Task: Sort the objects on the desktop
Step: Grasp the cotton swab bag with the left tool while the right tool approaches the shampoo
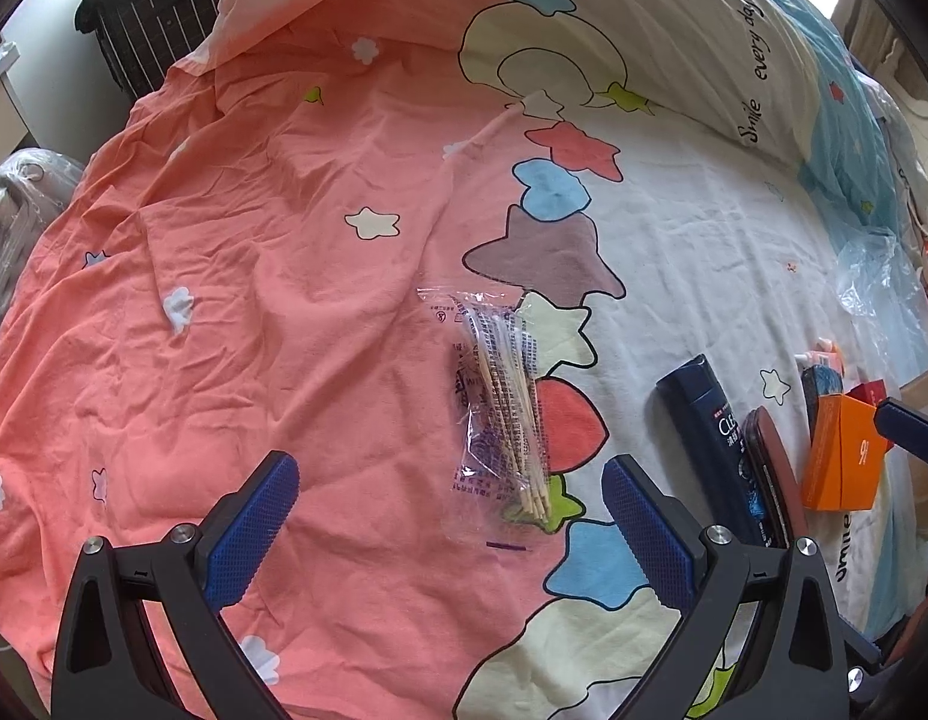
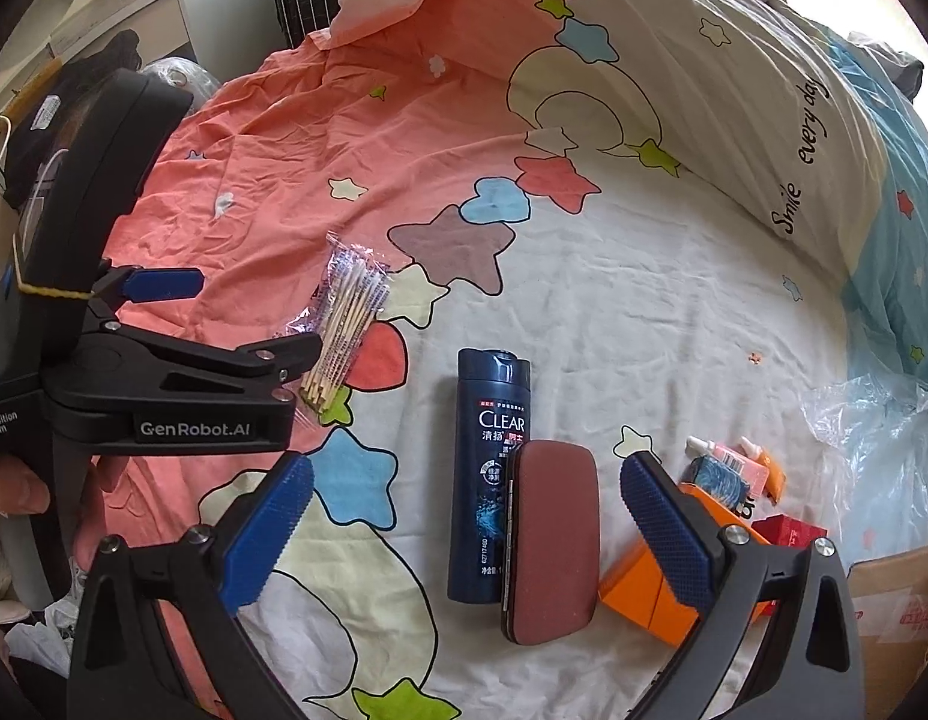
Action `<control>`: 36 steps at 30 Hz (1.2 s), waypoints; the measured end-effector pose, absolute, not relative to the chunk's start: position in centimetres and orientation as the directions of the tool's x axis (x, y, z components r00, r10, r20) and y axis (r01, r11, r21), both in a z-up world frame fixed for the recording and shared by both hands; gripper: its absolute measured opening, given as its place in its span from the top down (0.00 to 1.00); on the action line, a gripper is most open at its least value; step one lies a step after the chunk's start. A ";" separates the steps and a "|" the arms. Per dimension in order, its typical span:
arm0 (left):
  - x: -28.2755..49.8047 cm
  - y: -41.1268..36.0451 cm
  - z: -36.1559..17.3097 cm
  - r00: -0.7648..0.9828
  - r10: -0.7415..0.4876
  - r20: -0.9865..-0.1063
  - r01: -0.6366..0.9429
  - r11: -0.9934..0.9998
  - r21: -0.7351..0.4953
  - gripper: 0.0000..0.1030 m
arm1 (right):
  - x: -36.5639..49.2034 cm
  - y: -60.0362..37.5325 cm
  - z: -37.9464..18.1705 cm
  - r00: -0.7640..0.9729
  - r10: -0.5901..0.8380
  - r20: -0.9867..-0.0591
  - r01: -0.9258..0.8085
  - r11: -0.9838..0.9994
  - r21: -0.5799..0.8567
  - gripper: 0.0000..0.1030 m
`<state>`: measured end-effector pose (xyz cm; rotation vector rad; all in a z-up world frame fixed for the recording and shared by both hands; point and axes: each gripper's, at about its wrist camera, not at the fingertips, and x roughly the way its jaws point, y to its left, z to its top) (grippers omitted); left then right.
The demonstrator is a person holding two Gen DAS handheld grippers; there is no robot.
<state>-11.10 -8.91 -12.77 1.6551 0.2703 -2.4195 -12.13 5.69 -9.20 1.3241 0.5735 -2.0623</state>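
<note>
My left gripper (image 1: pixel 449 531) hangs spread wide and empty above the clear crinkly plastic packet of wooden cotton swabs (image 1: pixel 503 414), which lies flat on the pink-and-white star-printed bedsheet (image 1: pixel 254 252), straddling the border where the pink gives way to the white. Seen from the right wrist, the packet (image 2: pixel 350 327) sits just beyond the tip of that left gripper (image 2: pixel 251 324), close enough that I cannot tell whether the near finger touches the film.

I judge the packet very light and limp: thin film that will slide and buckle under my pads, with stiff, slender sticks inside that could snap if squeezed hard across their length. The loose, empty film around the edges gives nothing to hold. The best hold, I think, is across the bunched sticks at mid-length, closing gently so the bundle takes the pressure. The soft sheet beneath will yield, so I may catch cloth too if I go deep.

My right gripper (image 2: pixel 467 531) is likewise spread and empty, poised over the dark blue plastic shampoo bottle (image 2: pixel 491 468) lying on the white part of the sheet, with the maroon rounded-rectangle hard case (image 2: pixel 554 540) resting against and partly over its lower right side. The bottle looks rigid, heavier and smooth; I would grip its flat body across the width. An orange cardboard box (image 2: pixel 641 585) lies just right of the case.
</note>
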 end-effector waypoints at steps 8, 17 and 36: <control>-12.0 -9.4 -14.5 -0.335 -0.040 -0.941 0.256 -0.965 -0.050 0.00 | -13.3 5.2 -10.2 -0.281 -0.267 -0.922 0.724 -0.689 -0.022 0.00; -13.2 -9.4 -16.1 -0.305 -0.036 -0.952 0.264 -0.963 -0.049 0.05 | -13.8 4.8 -10.9 -0.269 -0.260 -0.927 0.740 -0.672 -0.026 0.00; -13.0 -10.0 -16.6 -0.294 0.096 -0.951 0.187 -0.970 -0.156 0.75 | -14.9 4.9 -12.4 -0.235 -0.305 -0.923 0.726 -0.686 0.042 0.00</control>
